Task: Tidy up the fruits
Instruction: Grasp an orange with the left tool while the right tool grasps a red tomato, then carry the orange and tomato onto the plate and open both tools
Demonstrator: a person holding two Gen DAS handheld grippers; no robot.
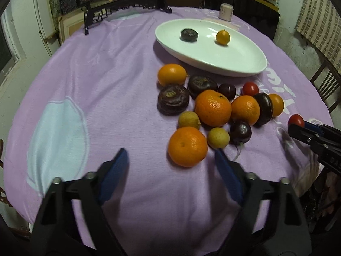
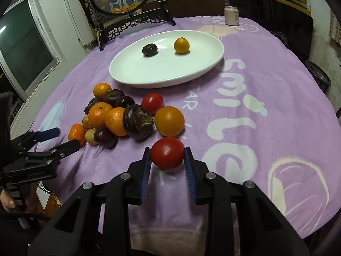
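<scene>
Tomato (image 2: 167, 154) sits pinched in my right claw (image 2: 167, 160), bound for the far plate (image 2: 136, 72); left claw (image 1: 170, 160) gapes empty near a tangerine (image 1: 187, 146).

walls: white, worn | window (image 2: 23, 51): left, dark | chair (image 1: 326, 85): wooden, right | light: dim

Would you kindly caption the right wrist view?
Right gripper shut on a red tomato, white plate beyond.

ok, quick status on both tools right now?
Left tool: open, nothing gripped; the nearest orange mandarin sits at its fingertips.
Right tool: closed on the red tomato.
</scene>
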